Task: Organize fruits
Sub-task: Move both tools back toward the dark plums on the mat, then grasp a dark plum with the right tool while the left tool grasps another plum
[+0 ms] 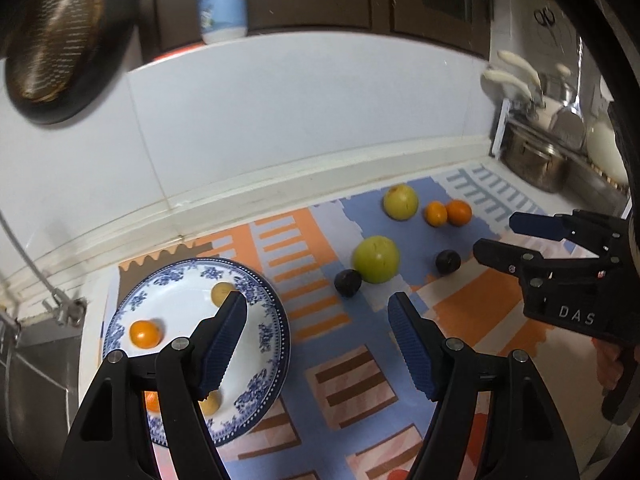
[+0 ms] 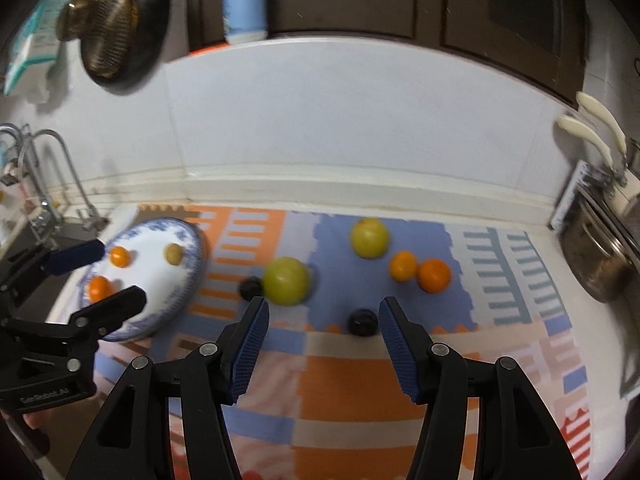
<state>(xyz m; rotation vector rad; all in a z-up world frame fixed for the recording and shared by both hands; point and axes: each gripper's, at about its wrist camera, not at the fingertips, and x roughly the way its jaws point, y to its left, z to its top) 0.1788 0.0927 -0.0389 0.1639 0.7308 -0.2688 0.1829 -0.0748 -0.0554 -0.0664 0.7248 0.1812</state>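
A blue-and-white plate sits at the left of the patterned mat and holds two small oranges and two yellowish fruits. On the mat lie a green apple, a yellow apple, two oranges and two dark plums. My left gripper is open and empty, hovering at the plate's right rim. My right gripper is open too, with one dark plum just beyond its right fingertip and the green apple ahead on the left.
A sink with a tap borders the mat on the left. A steel pot and a rack stand at the right. The tiled wall rises just behind the fruit. A dark pan hangs high on the left.
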